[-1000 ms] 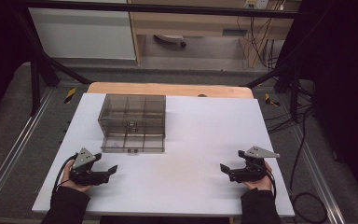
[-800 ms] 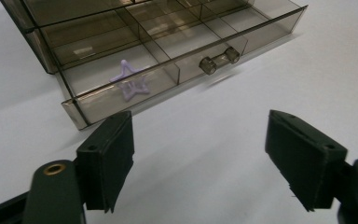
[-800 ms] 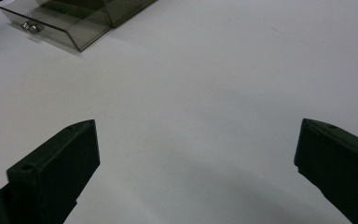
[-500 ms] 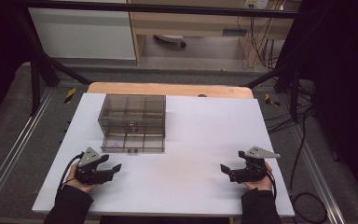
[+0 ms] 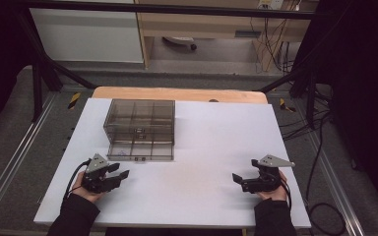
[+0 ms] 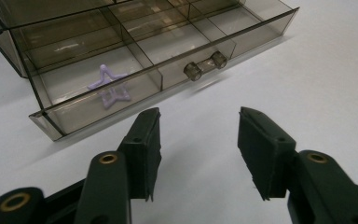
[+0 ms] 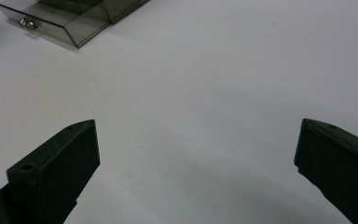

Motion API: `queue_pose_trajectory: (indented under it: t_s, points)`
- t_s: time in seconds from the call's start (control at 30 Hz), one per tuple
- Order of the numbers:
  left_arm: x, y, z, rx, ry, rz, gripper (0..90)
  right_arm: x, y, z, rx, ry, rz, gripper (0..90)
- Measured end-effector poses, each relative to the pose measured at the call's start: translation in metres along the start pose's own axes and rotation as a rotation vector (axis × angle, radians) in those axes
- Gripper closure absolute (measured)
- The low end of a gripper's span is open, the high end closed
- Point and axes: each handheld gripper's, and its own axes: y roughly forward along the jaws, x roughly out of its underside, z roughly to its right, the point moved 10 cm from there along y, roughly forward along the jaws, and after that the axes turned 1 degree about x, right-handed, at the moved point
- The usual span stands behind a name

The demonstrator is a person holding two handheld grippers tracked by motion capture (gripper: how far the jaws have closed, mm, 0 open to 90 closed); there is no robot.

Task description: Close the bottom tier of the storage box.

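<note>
Here the white table carries one smoky, see-through plastic drawer box, divided into compartments, and it sits just ahead of the left tool and well off to the far side of the right tool. The box's bottom drawer stands pulled out toward the left tool, its front wall close ahead of the jaw tips in the left gripper view. The step in hand looks like the approach to that drawer: the left tool's jaws have just been closing, they now stand half spread with nothing but bare table between them. The right tool rests low on the table, its jaws spread wide and empty.

The next move, as I judge it, calls for the left tool to go forward and a little to its right, so the jaws come either side of the drawer's small clear two-post handle, or else to reach over the front wall.

One pale lilac star-shaped piece lies in the drawer compartment ahead and left of the left tool.
</note>
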Motion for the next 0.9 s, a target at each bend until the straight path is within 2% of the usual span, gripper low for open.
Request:
queue_pose_trajectory:
  t_s: [0.43,0.67,0.9]
  points:
    - [-0.009,0.008,0.002,-0.011,0.014,-0.03,63.2,0.002,0.001,0.0,0.004,-0.004,-0.008,0.8]
    - [-0.016,0.019,0.006,-0.026,0.024,-0.04,69.8,0.002,0.001,0.0,0.004,-0.004,-0.008,0.8]
    - [-0.015,0.025,0.003,-0.05,0.028,-0.055,77.6,0.002,0.001,0.0,0.004,-0.002,-0.006,0.8]
